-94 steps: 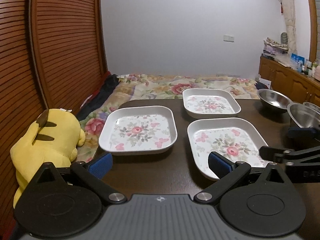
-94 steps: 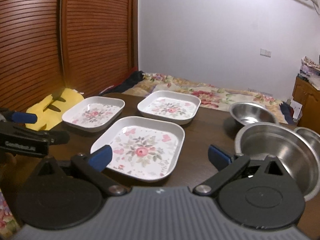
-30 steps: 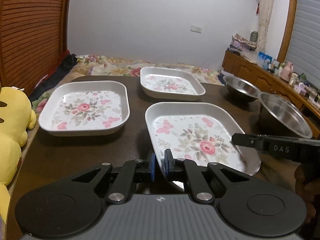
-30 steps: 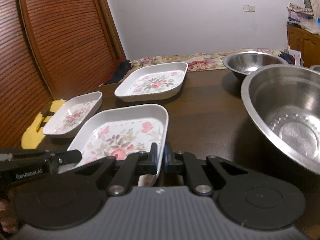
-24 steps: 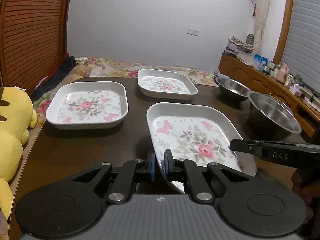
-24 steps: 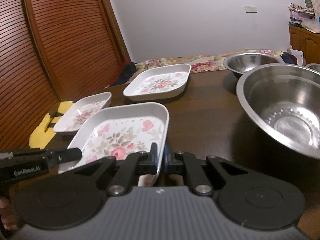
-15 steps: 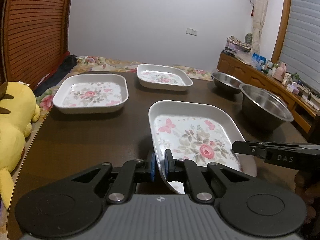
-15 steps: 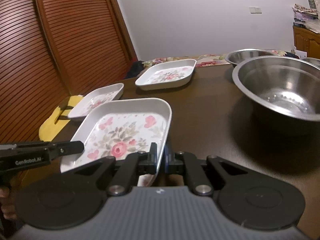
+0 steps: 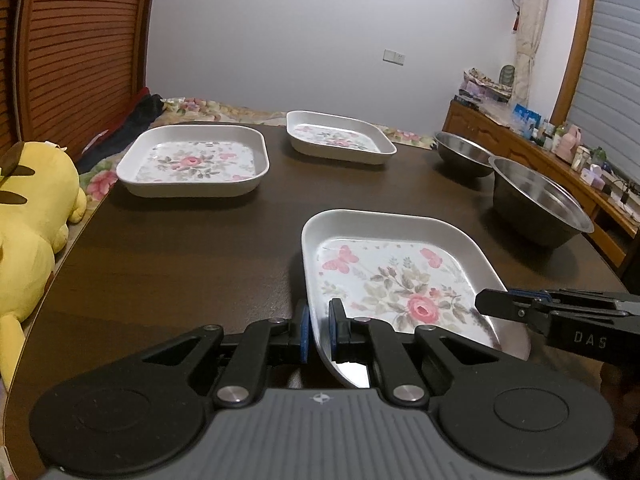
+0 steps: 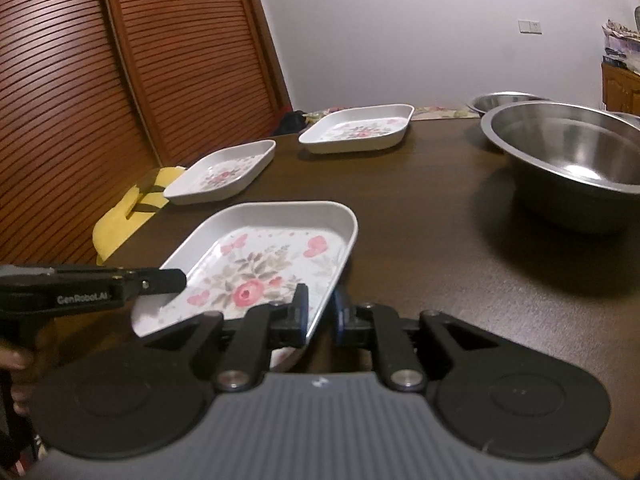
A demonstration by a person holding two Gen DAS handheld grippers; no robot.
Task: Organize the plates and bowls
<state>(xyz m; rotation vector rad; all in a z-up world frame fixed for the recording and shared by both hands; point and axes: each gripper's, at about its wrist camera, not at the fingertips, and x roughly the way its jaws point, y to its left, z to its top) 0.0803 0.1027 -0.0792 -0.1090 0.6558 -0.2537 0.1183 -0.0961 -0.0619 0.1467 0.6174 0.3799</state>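
A white square plate with a rose and butterfly print [image 9: 400, 280] [image 10: 260, 264] lies at the near side of the dark wooden table [image 9: 180, 264]. My left gripper [image 9: 319, 328] is shut on its near left rim. My right gripper [image 10: 320, 314] has the near right rim between its blue pads; its jaws are opening, and the pads still look to touch the rim. Each gripper shows in the other's view: the right gripper [image 9: 492, 304] and the left gripper [image 10: 172, 280]. Two matching plates [image 9: 192, 160] [image 9: 340, 140] sit farther back.
A large steel bowl [image 9: 540, 208] [image 10: 568, 160] stands to the right, a smaller steel bowl [image 9: 460, 152] behind it. A yellow plush toy [image 9: 32, 208] lies off the table's left edge. A louvred wooden door stands at the left and a cluttered sideboard at the right.
Both grippers have drawn the held plate toward the near edge, away from the other two plates and the bowls. The right gripper's pads stand slightly farther apart.
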